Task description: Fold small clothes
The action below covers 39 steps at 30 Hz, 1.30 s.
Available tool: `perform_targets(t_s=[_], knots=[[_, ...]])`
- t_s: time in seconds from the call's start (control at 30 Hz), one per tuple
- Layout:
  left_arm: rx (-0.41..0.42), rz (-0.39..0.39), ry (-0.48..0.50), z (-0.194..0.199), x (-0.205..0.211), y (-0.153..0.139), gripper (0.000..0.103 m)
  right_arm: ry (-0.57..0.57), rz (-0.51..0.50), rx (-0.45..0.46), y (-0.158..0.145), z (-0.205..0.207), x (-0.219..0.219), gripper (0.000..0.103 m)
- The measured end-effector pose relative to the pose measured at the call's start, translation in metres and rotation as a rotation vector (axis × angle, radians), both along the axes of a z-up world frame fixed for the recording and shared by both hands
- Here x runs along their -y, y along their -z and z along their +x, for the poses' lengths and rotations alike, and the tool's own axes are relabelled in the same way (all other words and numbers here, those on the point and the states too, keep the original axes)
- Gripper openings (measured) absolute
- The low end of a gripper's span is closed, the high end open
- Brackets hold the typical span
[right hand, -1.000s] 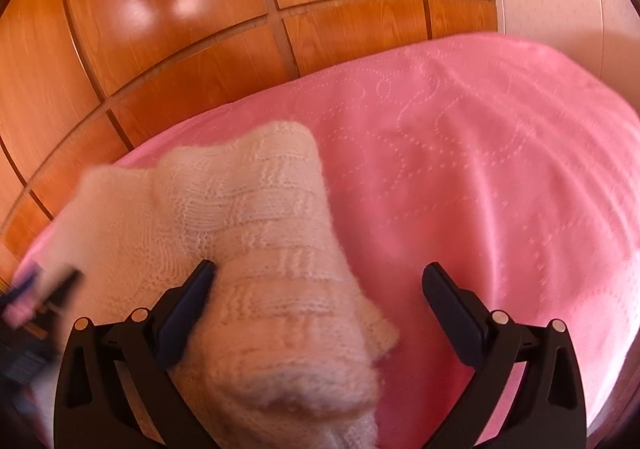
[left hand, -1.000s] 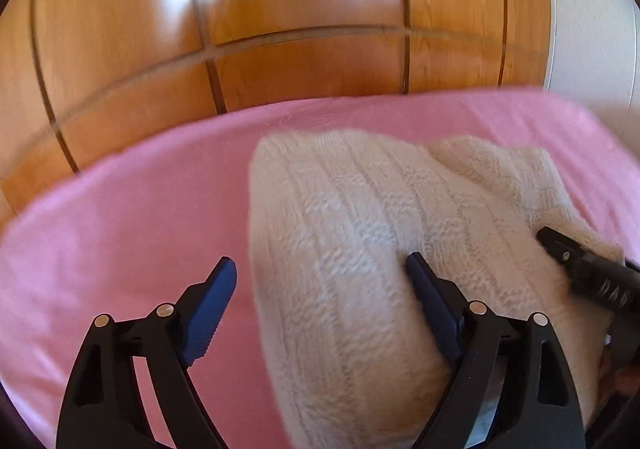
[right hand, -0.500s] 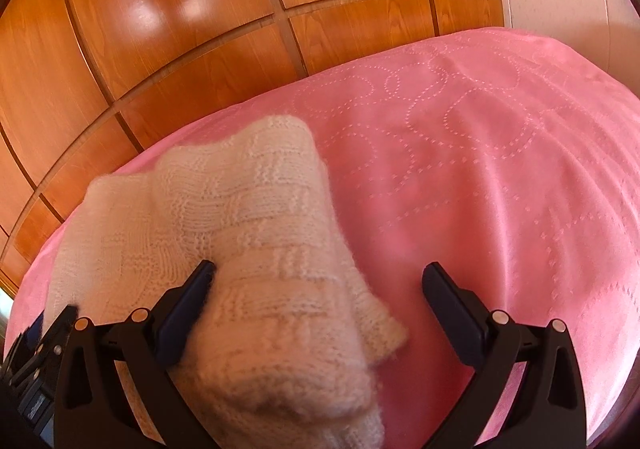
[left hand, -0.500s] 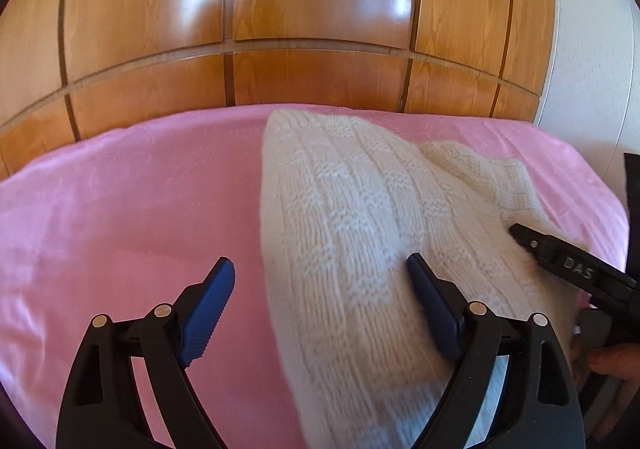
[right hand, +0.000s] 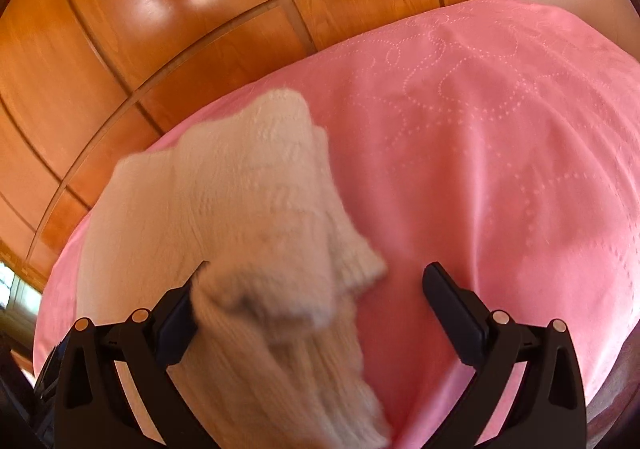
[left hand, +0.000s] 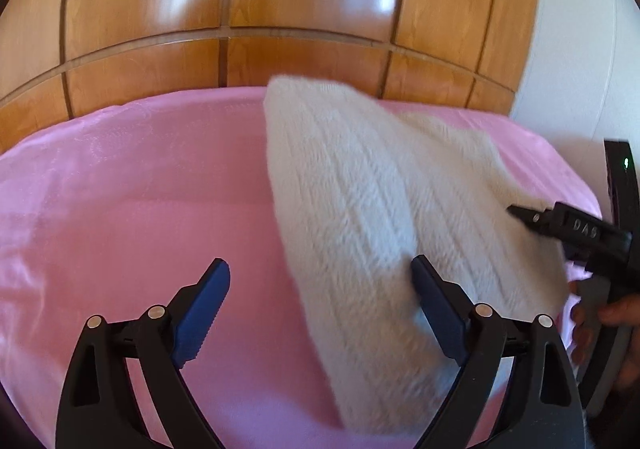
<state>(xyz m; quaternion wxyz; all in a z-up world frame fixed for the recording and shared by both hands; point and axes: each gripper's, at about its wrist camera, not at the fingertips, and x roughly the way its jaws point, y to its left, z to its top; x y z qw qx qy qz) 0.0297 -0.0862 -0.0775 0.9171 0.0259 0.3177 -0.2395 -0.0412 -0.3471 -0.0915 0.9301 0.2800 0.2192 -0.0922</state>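
A cream knitted garment (left hand: 384,201) lies folded on the pink bedspread (left hand: 140,189), its near end reaching down by my left gripper's right finger. My left gripper (left hand: 322,289) is open, its blue pads (left hand: 208,301) wide apart, and nothing is pinched between them. In the right wrist view the same garment (right hand: 224,189) is blurred and drapes over the left finger of my right gripper (right hand: 316,305), which stands open. The right gripper (left hand: 532,217) also shows at the garment's right edge in the left wrist view.
A glossy wooden panelled board (left hand: 280,9) rises behind the bed, with a white wall (left hand: 568,49) to its right. A person's hand (left hand: 616,313) holds the right tool. Bare pink bedspread (right hand: 500,129) stretches right of the garment.
Both cameras have shifted and the garment now looks blurred. In the left wrist view the right gripper has drawn off toward the garment's right edge. Both grippers stay open.
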Motion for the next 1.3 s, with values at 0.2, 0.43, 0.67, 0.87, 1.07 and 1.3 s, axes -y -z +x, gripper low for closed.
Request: perform_targets(t_s=[0.2,0.43,0.67,0.87,1.07,1.3], knots=[[-0.071,-0.058,0.034,0.004,-0.008,0.007,0.091,0.0,-0.022,-0.018,-0.002,0.001,-0.003,0.101],[-0.202,-0.272,0.008,0.003,-0.041,0.009,0.096,-0.047,0.042,0.032,-0.011,-0.023,-0.002,0.101],[-0.178,-0.325,0.038,0.005,-0.037,-0.005,0.096,-0.175,0.083,0.074,-0.005,-0.027,-0.011,0.096],[-0.251,-0.29,0.065,0.023,-0.027,0.001,0.096,-0.224,0.132,0.064,0.002,-0.021,-0.017,0.091],[-0.276,-0.262,0.106,0.021,-0.018,0.009,0.096,-0.233,0.172,0.066,0.003,-0.018,-0.011,0.091],[-0.316,-0.256,0.142,0.037,-0.006,0.004,0.096,-0.244,0.305,0.086,0.002,0.009,0.007,0.091]])
